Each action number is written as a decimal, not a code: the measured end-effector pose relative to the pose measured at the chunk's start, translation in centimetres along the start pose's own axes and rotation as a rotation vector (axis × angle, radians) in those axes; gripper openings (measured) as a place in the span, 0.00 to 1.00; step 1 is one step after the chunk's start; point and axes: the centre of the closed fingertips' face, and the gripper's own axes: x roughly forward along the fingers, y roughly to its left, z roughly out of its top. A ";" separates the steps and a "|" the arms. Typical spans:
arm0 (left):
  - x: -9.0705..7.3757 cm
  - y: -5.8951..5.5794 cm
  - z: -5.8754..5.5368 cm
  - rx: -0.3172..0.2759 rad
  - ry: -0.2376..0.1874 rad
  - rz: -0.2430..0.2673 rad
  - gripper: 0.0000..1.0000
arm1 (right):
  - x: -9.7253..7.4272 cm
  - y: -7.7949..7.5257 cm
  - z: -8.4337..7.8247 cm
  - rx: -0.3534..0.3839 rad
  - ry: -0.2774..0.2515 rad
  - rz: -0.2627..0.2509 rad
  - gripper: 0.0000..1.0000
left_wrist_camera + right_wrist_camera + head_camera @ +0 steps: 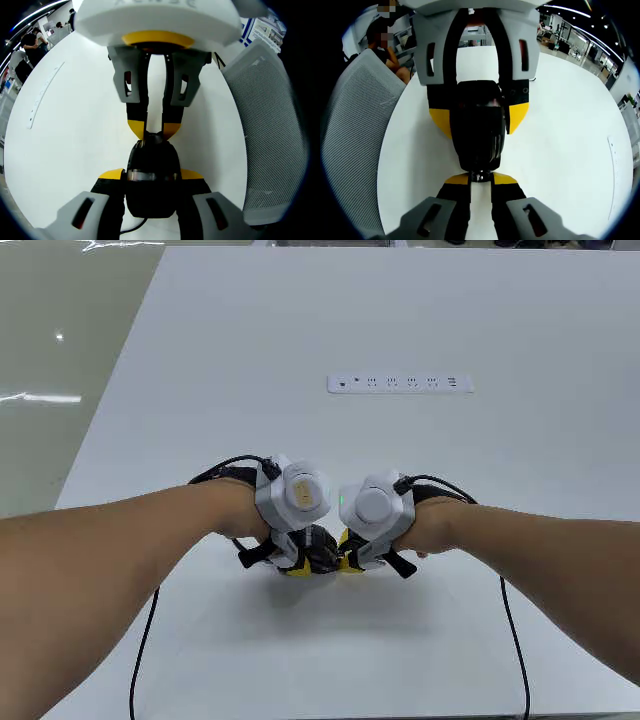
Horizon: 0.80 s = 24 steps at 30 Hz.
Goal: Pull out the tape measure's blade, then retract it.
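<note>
The black tape measure (320, 548) sits on the white table (400, 300) between my two grippers, which face each other tip to tip. My left gripper (152, 174) is shut on the tape measure's body (152, 182). The right gripper (478, 178) is shut with its yellow tips pinched on the blade's end hook, right at the case mouth (479, 132). No length of blade shows between them. In the head view the left gripper (300, 562) and the right gripper (347, 560) almost touch, and they hide most of the tape measure.
A white power strip (400, 383) lies flat on the table beyond the grippers. A grey mesh chair back (270, 130) stands at the table's near edge. Black cables (145, 640) trail from both grippers off the front edge. People stand far off.
</note>
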 end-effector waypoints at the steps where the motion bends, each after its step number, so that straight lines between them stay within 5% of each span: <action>1: 0.0 0.0 0.0 0.000 0.000 0.000 0.36 | 0.0 0.0 0.0 -0.006 -0.003 -0.002 0.14; 24: 0.0 0.0 0.0 0.000 -0.003 0.007 0.36 | -0.2 0.0 -0.3 0.010 0.021 -0.004 0.13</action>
